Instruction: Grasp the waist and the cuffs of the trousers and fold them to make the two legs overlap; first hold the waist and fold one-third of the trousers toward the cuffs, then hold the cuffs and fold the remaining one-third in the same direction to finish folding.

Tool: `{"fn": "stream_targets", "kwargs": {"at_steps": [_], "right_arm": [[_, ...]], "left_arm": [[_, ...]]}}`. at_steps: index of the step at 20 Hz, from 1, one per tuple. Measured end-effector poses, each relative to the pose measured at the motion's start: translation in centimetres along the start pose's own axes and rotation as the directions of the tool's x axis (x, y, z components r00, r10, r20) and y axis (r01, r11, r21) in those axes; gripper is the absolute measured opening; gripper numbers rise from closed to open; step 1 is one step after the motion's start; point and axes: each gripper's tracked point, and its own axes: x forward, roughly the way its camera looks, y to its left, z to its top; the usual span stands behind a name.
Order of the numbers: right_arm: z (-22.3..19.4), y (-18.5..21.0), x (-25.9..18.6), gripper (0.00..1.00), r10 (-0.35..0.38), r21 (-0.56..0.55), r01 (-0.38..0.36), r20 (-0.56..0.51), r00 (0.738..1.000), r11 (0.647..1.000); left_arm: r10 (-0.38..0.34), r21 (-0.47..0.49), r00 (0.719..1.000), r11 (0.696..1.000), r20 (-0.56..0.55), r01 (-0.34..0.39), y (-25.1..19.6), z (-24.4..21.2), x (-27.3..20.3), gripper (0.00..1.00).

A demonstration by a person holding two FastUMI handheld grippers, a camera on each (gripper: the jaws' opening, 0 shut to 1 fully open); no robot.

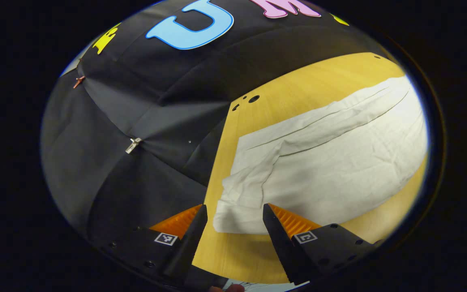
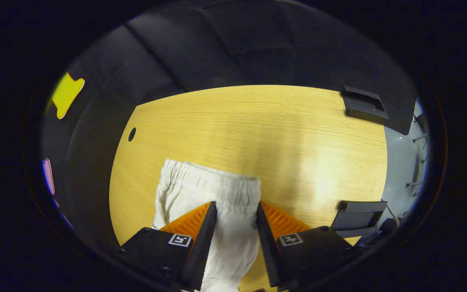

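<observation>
Pale cream trousers point(image 1: 322, 162) lie flat on the wooden table point(image 1: 298, 85), legs stacked one on the other. In the left gripper view their cuff end point(image 1: 233, 211) sits just beyond my left gripper point(image 1: 235, 213), which is open and hovers above the table's near edge with nothing between its fingers. In the right gripper view the elastic waistband point(image 2: 213, 178) lies ahead of my right gripper point(image 2: 236, 211). That gripper is open, its fingers standing either side of the cloth below the waistband without pressing on it.
The table point(image 2: 258, 121) has small round holes point(image 1: 253, 98) near a far corner and one hole point(image 2: 132, 134) at its left side. Two dark brackets point(image 2: 364, 106) point(image 2: 357, 215) stand at the right edge. The black cloth wall hangs behind.
</observation>
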Motion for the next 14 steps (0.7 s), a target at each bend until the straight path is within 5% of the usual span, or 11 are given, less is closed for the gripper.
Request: {"fn": "stream_targets", "kwargs": {"at_steps": [2,3,5,11,14], "right_arm": [[-0.5,0.5,0.0,0.53,0.03,0.045,-0.031,0.015,0.999,0.999],[-0.4,0.7,0.0,0.31,0.05,0.059,-0.052,0.036,0.998,0.997],[-0.1,0.7,-0.6,0.15,0.089,0.047,-0.092,0.065,0.994,0.995],[0.9,4.8,-5.1,0.1,0.279,-0.117,-0.264,0.145,0.949,0.957],[1.0,7.2,-8.3,0.09,0.349,-0.207,-0.313,0.17,0.922,0.927]], "left_arm": [[-0.052,-0.044,0.998,0.998,-0.025,0.051,-0.6,-0.4,-0.5,0.88],[-0.082,-0.085,0.996,0.993,-0.042,0.078,-1.1,-0.6,-0.8,0.88],[-0.157,-0.211,0.985,0.968,-0.077,0.138,-3.0,-1.2,-1.5,0.89],[-0.351,-0.579,0.919,0.793,-0.18,0.19,-6.4,-3.7,-3.9,0.88],[-0.424,-0.713,0.889,0.677,-0.174,0.183,-7.3,-3.5,-4.0,0.88]]}}
